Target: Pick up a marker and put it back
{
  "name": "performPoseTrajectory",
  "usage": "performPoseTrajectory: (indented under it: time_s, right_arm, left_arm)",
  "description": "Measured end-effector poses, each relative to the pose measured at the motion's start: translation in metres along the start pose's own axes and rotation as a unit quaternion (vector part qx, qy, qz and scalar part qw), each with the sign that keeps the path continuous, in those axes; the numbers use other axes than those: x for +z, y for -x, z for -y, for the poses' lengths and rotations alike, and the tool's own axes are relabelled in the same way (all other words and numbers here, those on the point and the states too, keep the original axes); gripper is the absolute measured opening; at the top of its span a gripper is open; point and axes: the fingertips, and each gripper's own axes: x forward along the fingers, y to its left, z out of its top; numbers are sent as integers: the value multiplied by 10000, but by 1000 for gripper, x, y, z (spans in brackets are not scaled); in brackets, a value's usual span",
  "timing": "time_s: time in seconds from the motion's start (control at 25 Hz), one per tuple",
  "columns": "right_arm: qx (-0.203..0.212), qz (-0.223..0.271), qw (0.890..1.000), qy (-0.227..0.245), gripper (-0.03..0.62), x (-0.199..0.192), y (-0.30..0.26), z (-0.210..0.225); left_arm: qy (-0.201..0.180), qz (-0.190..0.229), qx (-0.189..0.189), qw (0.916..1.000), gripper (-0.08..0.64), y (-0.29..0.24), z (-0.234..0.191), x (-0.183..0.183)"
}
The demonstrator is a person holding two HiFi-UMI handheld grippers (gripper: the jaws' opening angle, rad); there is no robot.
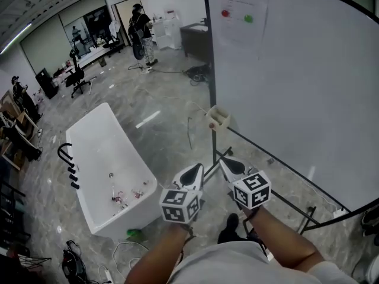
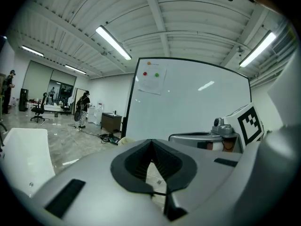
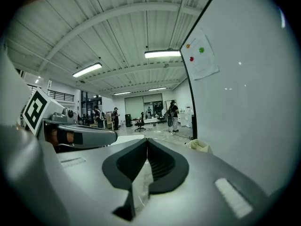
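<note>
Your left tool (image 1: pixel 195 169) is pressed together at the tips with nothing between the jaws, and your right tool (image 1: pixel 225 161) is the same: shut and empty, the two side by side and close together low in the head view. No marker can be made out for certain. The likely place for it is the small pale holder (image 1: pixel 218 117) fixed at the left edge of the board (image 1: pixel 296 87), where a red speck (image 1: pixel 212 125) at its lower corner may be a cap, though it is too small to tell. From your right tool the holder lies at about 12 o'clock, and from your left tool at about 1 o'clock, so the right one looks nearer and better lined up. The marker's long axis cannot be read from here, so judge it once you are closer before you spread the jaws. The board runs along your 3 o'clock side, leaving little room there, and its black stand (image 1: pixel 284 197) crosses the floor just beyond the right tool. The tub (image 1: pixel 137 152) sits at 9 to 10 o'clock, well apart. The floor between the tools and the holder is open.
</note>
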Motion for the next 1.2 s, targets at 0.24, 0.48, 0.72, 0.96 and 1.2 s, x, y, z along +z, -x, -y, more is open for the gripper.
performPoseTrajectory:
  time_s: [0.24,0.48,0.72,0.96,1.2]
  right_arm:
    - [169,-299,9993,161,-2,-4,-78,94]
    - [482,-668,9960,342,-2,-7,-146,167]
    - [601,-891,9940,208,-2,-16,-202,217]
    - [713,-1278,9883,426,12,-33,-269,244]
    - [630,-1911,9765,777,32,-55,-331,263]
  left_arm:
    - [128,-68,207,9997,2,-109,-39,14]
    - [239,-169,426,9987,2,-193,-70,30]
    - [347,-312,542,9974,2,-245,-102,28]
    - [427,-425,491,9970,2,-298,-153,24]
    - [448,-532,273,9972,2,-339,-208,36]
